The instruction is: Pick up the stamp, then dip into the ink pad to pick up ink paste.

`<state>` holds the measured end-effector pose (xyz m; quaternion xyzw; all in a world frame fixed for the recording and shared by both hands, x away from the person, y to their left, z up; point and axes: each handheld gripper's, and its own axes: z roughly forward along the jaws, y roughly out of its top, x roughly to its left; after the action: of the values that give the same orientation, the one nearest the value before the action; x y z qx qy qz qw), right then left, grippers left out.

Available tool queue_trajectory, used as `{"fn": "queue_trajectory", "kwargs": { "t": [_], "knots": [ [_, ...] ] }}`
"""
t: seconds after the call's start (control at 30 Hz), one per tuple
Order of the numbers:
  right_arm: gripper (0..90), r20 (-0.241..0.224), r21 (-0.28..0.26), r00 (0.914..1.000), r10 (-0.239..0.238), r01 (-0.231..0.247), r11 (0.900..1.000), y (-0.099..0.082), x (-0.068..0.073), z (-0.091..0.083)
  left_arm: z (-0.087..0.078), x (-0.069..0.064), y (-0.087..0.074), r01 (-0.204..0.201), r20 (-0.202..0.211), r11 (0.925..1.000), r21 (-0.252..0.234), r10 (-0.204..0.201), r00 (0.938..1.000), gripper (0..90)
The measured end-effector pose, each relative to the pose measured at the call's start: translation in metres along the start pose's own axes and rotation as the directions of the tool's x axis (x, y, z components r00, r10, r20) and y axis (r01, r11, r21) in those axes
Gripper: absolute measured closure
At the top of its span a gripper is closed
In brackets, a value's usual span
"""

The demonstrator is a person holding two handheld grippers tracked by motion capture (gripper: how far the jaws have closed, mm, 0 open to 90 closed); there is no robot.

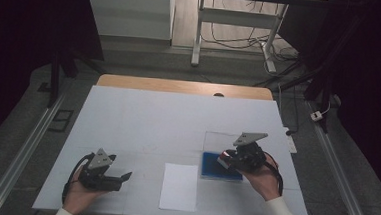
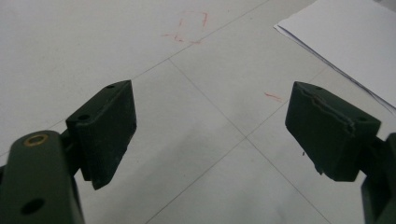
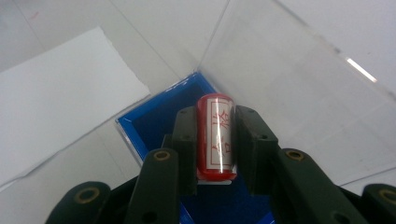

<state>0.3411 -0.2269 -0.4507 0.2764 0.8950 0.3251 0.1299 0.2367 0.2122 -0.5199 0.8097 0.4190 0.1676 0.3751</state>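
**Stamp pinched over the blue box, other gripper idle**

Jaws of the right gripper are squeezed in on a red stamp, a little cylinder with red characters on a pale strip down its side. It sits lengthwise between the two black pads, its far end poking out past the tips. Right under it is a blue box with a shallow open tray, and the box's clear lid is swung up and back behind it, catching a streak of glare. From the right gripper view the stamp looks held just above the tray; whether it touches the blue inside is hard to call.

In the high view the right gripper is at the box's right edge, hand wrapped around it from below.

A white sheet of paper lies flat just left of the box.

The left gripper has its jaws spread wide with nothing in between, just the white table with its thin seam lines and a few faint red marks. The paper's corner shows off to its upper right. From above the left gripper sits near the front left of the table, well apart from the box.
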Motion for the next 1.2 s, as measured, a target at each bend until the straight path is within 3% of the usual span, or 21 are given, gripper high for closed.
{"fn": "queue_trajectory", "kwargs": {
  "t": [0.47, 0.93, 1.2],
  "knots": [
    [70.7, 0.011, -0.05, 0.9998, -0.017, 0.017, 0.9986, 0.005, 0.001, -0.016, 0.0, 0.0, 0.0, 0.0, 0.001, 1.0, 0.002, 0.0, 1.0, 17.0],
    [70.7, 0.017, -0.07, 0.9995, -0.026, 0.027, 0.9972, 0.007, 0.003, -0.02, 0.0, 0.001, -0.001, 0.001, 0.001, 1.0, 0.005, -0.001, 1.0, 17.1],
    [70.7, 0.021, -0.033, 0.9988, -0.043, 0.044, 0.9985, 0.008, 0.006, -0.014, 0.001, 0.001, 0.0, 0.001, 0.001, 1.0, 0.006, -0.001, 1.0, 17.1]
  ]
}}
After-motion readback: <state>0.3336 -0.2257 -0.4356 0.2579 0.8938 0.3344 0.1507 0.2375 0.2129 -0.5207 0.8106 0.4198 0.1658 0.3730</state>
